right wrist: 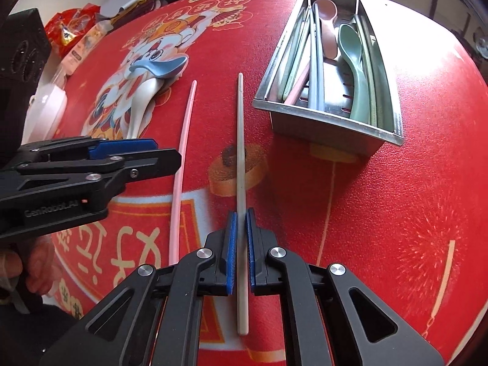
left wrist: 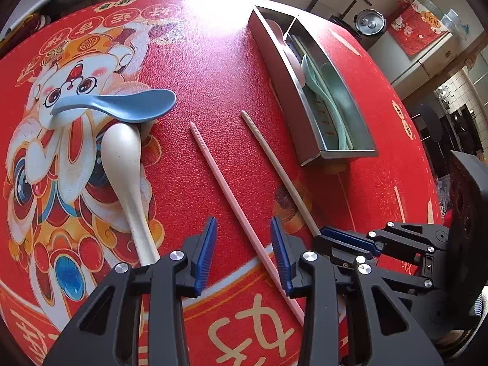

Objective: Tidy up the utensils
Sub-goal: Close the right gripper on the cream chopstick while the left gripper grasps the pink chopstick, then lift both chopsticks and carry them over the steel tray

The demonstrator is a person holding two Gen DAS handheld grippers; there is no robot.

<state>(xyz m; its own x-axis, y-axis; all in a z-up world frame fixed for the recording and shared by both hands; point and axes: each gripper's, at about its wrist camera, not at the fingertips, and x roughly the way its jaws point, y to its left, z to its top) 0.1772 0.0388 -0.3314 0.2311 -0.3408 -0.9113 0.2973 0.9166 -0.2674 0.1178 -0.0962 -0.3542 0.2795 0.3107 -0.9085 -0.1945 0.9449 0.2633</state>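
My right tongs [right wrist: 241,241] are closed on the beige chopstick [right wrist: 240,140], the blue pads [right wrist: 231,250] pressing its sides a little way up from its blunt end, which pokes out toward me past the fingers; its ridged tip points away along the red tablecloth [right wrist: 381,213], ending just left of the steel utensil tray [right wrist: 329,122]. I cannot tell whether the stick is lifted or lying on the cloth. My left tongs [left wrist: 244,253] are spread wide, with the pink chopstick [left wrist: 231,195] running slantwise through the gap between the fingers and touching neither pad as far as I can see. That pink chopstick lies flat on the cloth, left of the beige one and farther again from the tray, the two sticks near each other but apart. The tray has a divider: the far compartment holds a pink spoon [right wrist: 328,24], and the long section holds a green spoon [right wrist: 355,70] along with several pale green, grey and pink chopsticks lying lengthwise. Well left of the tray, over the cartoon figure printed on the cloth, a white spoon [left wrist: 125,164] lies with its handle toward me, and a blue spoon [left wrist: 122,103] rests crosswise on top of its bowl. In the left view my right tongs [left wrist: 347,238] show side-on below the tray's near end, clamped on the beige stick.
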